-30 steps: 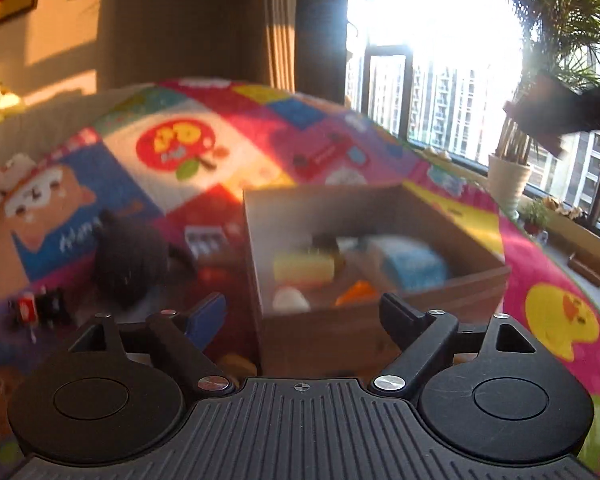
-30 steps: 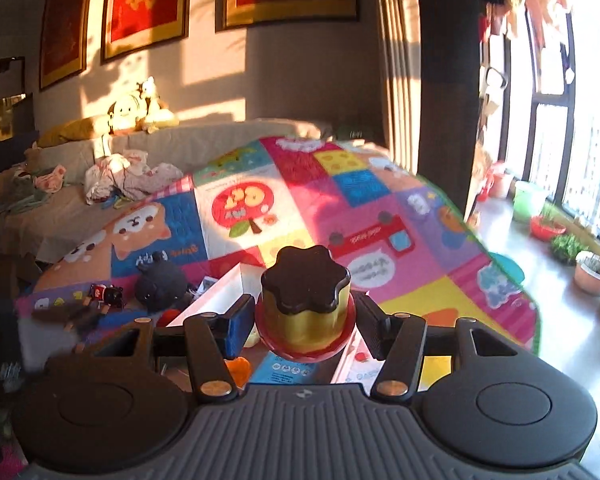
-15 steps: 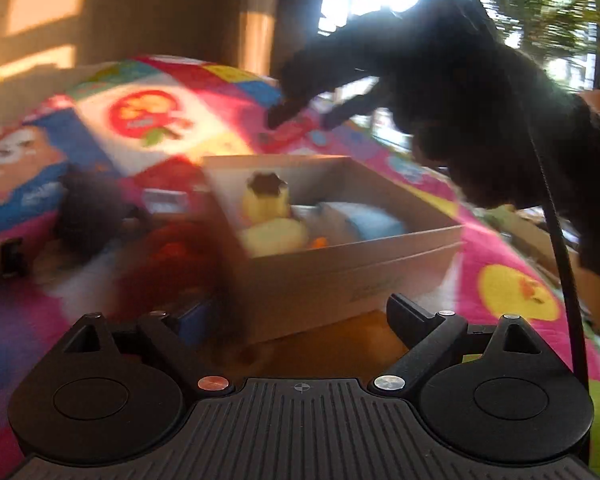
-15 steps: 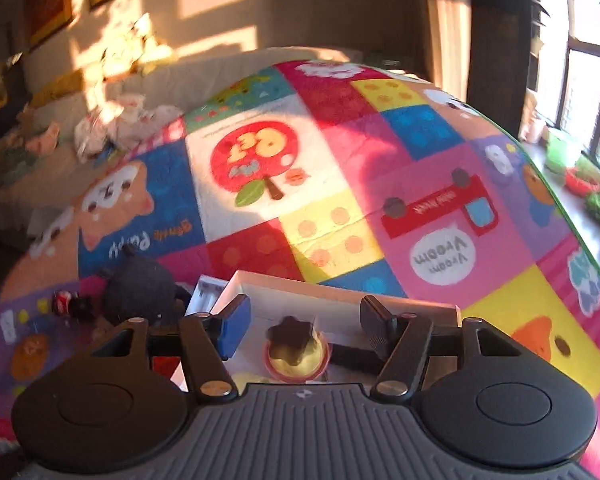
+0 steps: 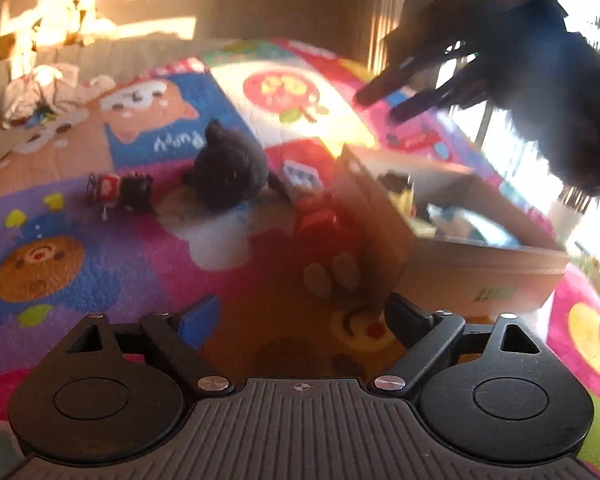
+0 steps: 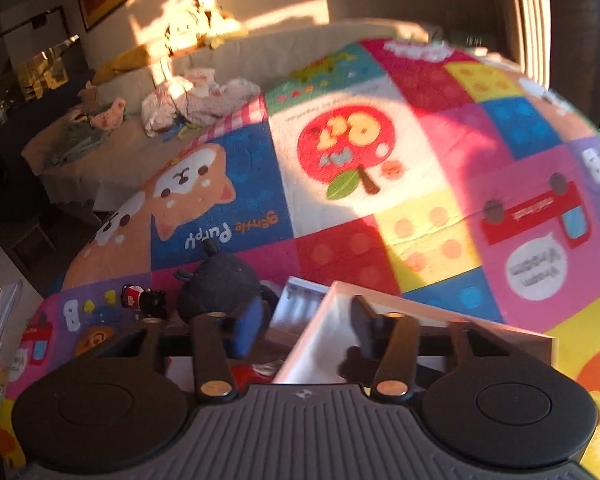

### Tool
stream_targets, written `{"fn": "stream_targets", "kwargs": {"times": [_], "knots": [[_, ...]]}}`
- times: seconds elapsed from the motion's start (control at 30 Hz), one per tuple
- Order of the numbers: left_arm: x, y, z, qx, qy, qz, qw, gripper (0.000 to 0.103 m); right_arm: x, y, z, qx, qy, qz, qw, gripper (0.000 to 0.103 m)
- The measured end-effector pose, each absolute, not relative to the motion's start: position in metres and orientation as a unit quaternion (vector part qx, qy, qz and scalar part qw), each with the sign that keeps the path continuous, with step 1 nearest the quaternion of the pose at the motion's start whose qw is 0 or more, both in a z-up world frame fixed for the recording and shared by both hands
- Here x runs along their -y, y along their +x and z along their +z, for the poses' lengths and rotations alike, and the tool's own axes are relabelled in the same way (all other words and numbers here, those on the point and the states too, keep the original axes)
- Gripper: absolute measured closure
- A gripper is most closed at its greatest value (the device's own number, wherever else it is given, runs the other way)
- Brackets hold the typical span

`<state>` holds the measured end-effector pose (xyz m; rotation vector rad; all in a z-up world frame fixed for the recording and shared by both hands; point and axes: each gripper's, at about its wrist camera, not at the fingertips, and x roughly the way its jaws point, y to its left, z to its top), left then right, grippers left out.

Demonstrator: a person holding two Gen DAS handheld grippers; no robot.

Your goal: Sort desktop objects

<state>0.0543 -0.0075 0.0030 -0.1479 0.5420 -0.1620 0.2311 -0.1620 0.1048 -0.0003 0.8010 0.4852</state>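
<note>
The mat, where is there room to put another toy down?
Bare mat lies beyond the box, over the apple picture and spotted squares. Left of the box it is crowded: black plush, small red figure and a white tray sit close together.

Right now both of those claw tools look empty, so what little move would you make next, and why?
Probably swing the left gripper toward the dark plush toy on the play mat and centre it between the open fingers. Both grippers are open and empty, the right gripper hangs over the cardboard box, and the plush lies outside the box, nearest the left one.
</note>
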Motion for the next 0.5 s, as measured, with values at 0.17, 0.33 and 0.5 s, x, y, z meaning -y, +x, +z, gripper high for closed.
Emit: {"fn": "stream_targets", "kwargs": {"times": [0.17, 0.33, 0.5], "knots": [[-0.003, 0.052, 0.004, -0.262, -0.110, -0.088, 0.955, 0.007, 0.112, 0.267, 0.081, -0.442, 0.004, 0.191, 0.876, 0.074], [-0.018, 0.048, 0.002, -0.248, -0.164, -0.098, 0.950, 0.005, 0.067, 0.296, 0.056, -0.469, -0.032, 0.147, 0.870, 0.074], [-0.027, 0.046, 0.001, -0.233, -0.192, -0.106, 0.947, 0.003, 0.036, 0.310, 0.030, -0.505, -0.096, 0.130, 0.848, 0.091]]}}
